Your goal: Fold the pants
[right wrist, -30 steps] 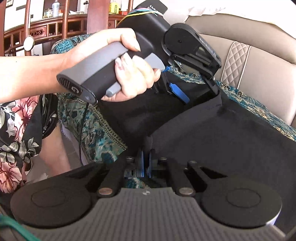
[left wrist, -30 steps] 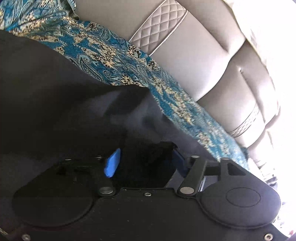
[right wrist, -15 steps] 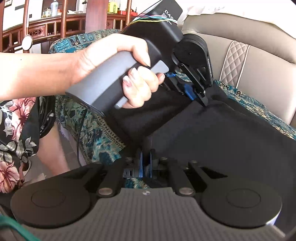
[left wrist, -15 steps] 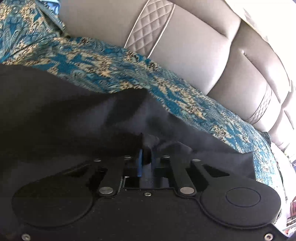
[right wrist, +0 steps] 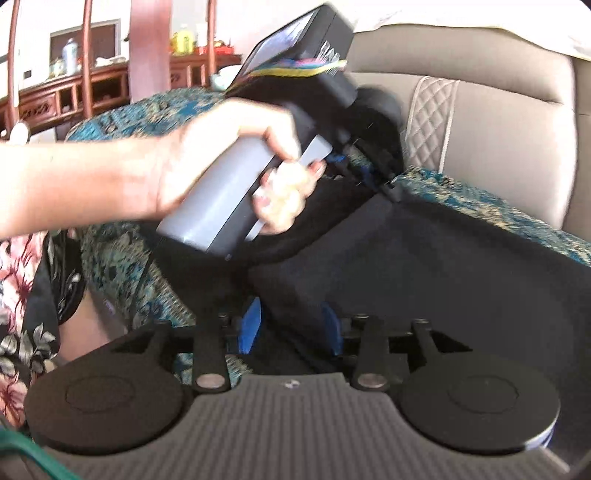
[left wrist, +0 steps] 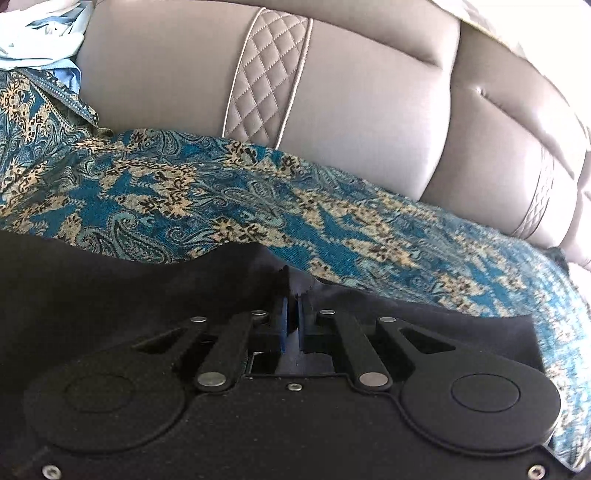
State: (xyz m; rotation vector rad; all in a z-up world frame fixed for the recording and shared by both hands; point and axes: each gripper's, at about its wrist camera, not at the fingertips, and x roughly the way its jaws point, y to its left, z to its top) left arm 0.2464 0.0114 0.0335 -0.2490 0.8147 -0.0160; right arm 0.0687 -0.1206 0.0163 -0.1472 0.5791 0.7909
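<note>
The black pants point(right wrist: 443, 266) lie spread on a teal patterned cover over a sofa seat. In the left wrist view my left gripper point(left wrist: 291, 295) is shut on the far edge of the pants point(left wrist: 110, 280), its blue pads pressed together on a pinch of cloth. In the right wrist view the left gripper point(right wrist: 384, 184) shows in a hand at that far edge. My right gripper point(right wrist: 291, 314) is open, its blue pads point(right wrist: 251, 325) standing apart around the near edge of the pants.
The teal and gold patterned cover point(left wrist: 258, 199) covers the seat. The grey leather sofa back point(left wrist: 369, 92) rises behind. Light clothes point(left wrist: 37, 33) lie at the far left. A wooden cabinet point(right wrist: 74, 92) stands across the room. The person's floral clothing point(right wrist: 22, 295) is at left.
My left gripper shut on the pants' edge and moved toward the sofa back. My right gripper, shut on the near edge before, has opened.
</note>
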